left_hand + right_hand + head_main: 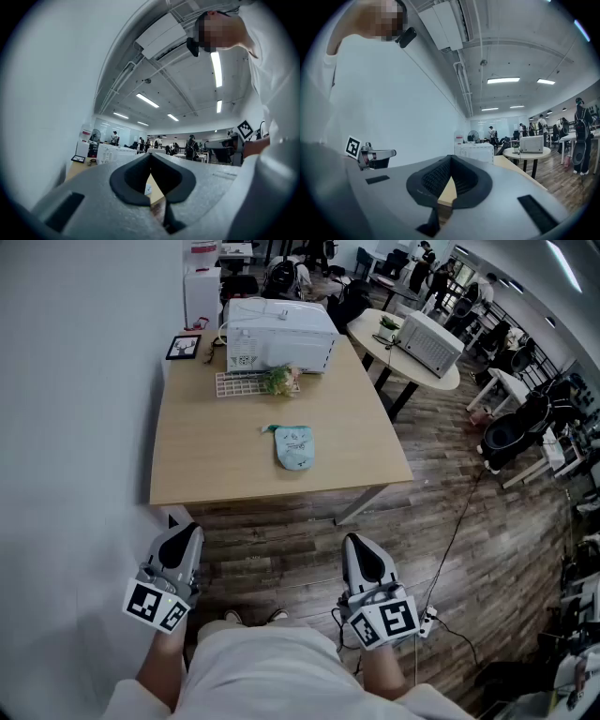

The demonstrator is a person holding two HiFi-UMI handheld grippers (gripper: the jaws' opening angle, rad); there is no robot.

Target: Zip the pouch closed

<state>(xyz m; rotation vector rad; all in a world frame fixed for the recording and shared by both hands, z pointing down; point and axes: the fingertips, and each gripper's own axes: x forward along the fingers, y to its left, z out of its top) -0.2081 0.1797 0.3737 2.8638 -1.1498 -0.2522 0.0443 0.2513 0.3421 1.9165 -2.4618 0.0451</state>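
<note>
**Task object.** The pale blue pouch [293, 446] lies flat on the rectangular wooden table [211, 465]. It sits a little right of the table's centre, nearer the near edge than the far edge. Bare tabletop surrounds it on all sides. The strip between the pouch and the near edge carries nothing.

**Table edges.**
- The left edge runs along the white wall [75, 427].
- The near and right edges face open wood floor [281, 545].
- A table leg [361, 505] stands under the near right corner.
- A round table [370, 329] stands just beyond the far right corner.

**Items along the far edge.**
- A white microwave oven [279, 336] stands at the far edge, right of middle.
- A white grid tray [239, 383] and a small plant [280, 381] lie just in front of the oven.
- A picture frame [184, 347] stands at the far left corner.
- All of these are well apart from the pouch.

**Grippers.** The left gripper [186, 532] and the right gripper [354, 545] hang over the floor, well short of the table's near edge and close to the person's body. They are side by side and apart from each other. In each gripper view the jaws meet at the tips with nothing between them. Both grippers are closed and empty.

**Floor.** A cable [459, 526] runs across the floor to the right of the right gripper.
</note>
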